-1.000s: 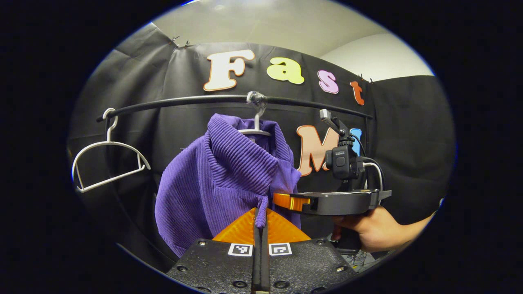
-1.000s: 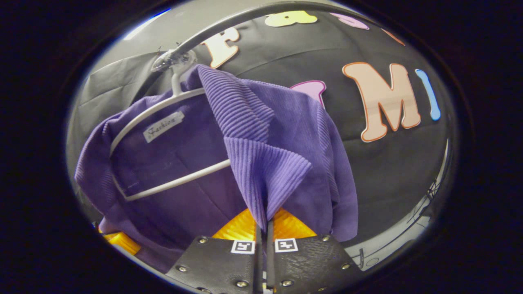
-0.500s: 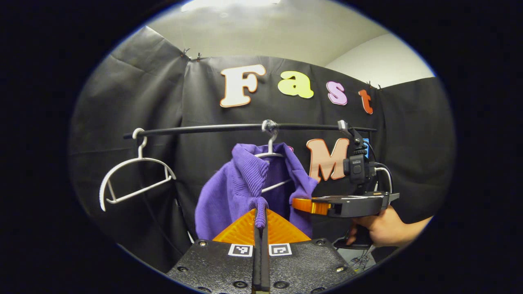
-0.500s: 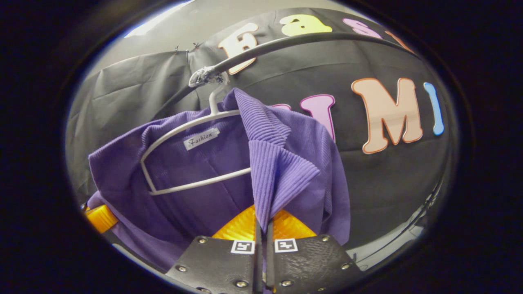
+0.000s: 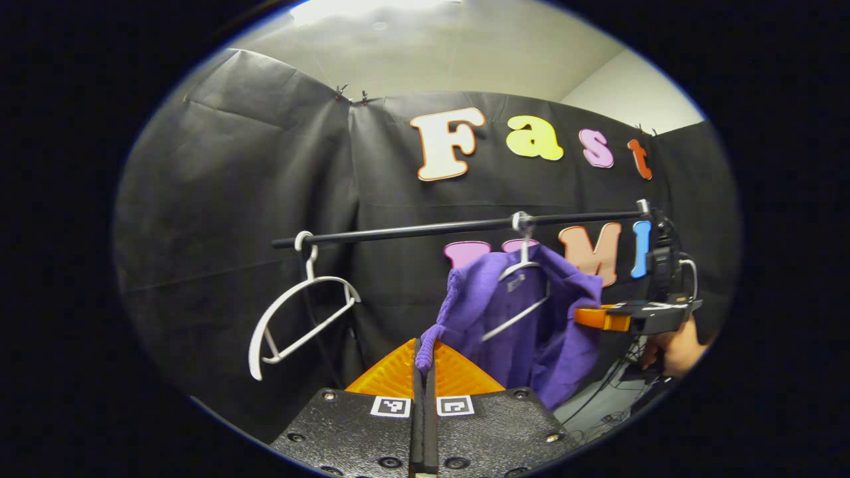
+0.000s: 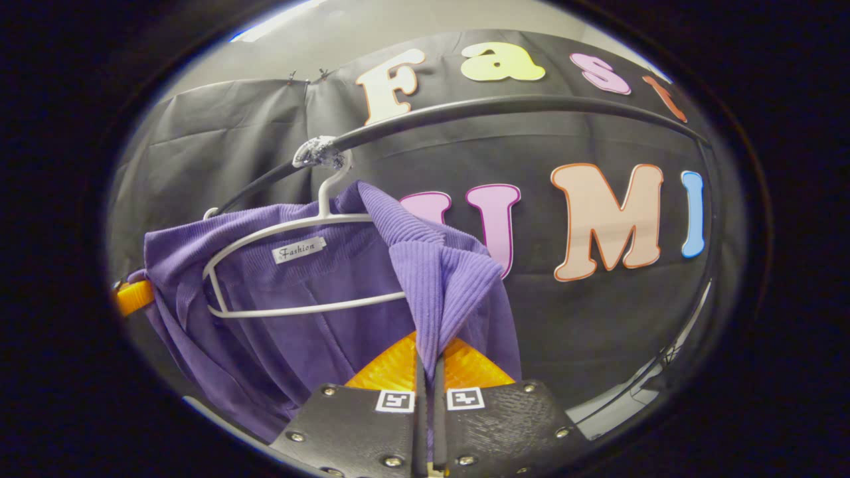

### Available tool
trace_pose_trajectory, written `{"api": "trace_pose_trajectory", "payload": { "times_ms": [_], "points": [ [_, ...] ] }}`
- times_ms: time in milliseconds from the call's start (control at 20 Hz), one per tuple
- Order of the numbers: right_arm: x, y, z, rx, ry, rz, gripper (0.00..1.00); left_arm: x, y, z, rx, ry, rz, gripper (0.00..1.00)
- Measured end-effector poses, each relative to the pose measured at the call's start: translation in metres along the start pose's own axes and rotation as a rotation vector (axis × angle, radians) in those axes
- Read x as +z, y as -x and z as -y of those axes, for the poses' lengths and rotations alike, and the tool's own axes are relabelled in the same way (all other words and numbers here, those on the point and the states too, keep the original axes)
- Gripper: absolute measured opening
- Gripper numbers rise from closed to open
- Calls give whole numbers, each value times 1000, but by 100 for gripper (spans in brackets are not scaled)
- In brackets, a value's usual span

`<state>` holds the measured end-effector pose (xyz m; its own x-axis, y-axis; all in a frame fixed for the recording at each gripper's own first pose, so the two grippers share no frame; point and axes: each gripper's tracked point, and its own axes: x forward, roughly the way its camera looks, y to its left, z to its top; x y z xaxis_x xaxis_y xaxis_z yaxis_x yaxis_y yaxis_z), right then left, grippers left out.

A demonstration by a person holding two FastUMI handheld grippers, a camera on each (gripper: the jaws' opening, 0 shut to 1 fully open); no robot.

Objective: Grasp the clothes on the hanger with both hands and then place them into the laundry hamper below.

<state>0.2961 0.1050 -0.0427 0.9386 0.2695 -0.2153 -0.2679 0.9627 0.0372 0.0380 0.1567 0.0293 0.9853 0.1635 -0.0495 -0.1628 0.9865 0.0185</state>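
A purple ribbed garment [image 5: 531,318] hangs spread open off a white hanger [image 5: 521,292] on the black rail [image 5: 458,228]. My left gripper [image 5: 423,358] is shut on a bunched edge of the garment at its left side. In the right gripper view the garment [image 6: 319,312] drapes below its hanger [image 6: 292,265], and my right gripper [image 6: 428,362] is shut on a fold of its right shoulder. The right gripper [image 5: 601,317] also shows in the left gripper view, held by a hand [image 5: 674,348], at the garment's right edge. The left gripper's fingertip [image 6: 133,297] peeks at the far left of the right gripper view.
An empty white hanger [image 5: 299,318] hangs near the rail's left end. Black cloth walls stand behind the rail. Cables [image 5: 614,398] trail down at the lower right.
Both grippers have drawn back from the rail and apart, stretching the garment open; it has slid off the hanger's shoulders, whose white frame now shows bare in front of the cloth.
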Motion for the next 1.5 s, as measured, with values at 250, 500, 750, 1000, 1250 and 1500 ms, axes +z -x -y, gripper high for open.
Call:
{"api": "trace_pose_trajectory", "payload": {
  "times_ms": [250,500,750,1000,1250,1500],
  "points": [
    [18,-12,31,-83,67,27,4,21,-30,-33,52,-92,84,0],
    [42,-27,64,-167,57,62,4,37,-72,-54,31,-76,142,0],
    [56,-48,88,-244,23,103,4,29,-118,-67,-4,-67,128,2],
    [62,-66,111,-347,-14,156,4,10,-151,-69,-46,-27,83,0],
    [58,-90,130,-423,-71,192,4,-4,-173,-54,-105,-16,76,0],
    [41,-115,141,-467,-65,177,4,-22,-197,-48,-149,43,35,2]
  ]
}}
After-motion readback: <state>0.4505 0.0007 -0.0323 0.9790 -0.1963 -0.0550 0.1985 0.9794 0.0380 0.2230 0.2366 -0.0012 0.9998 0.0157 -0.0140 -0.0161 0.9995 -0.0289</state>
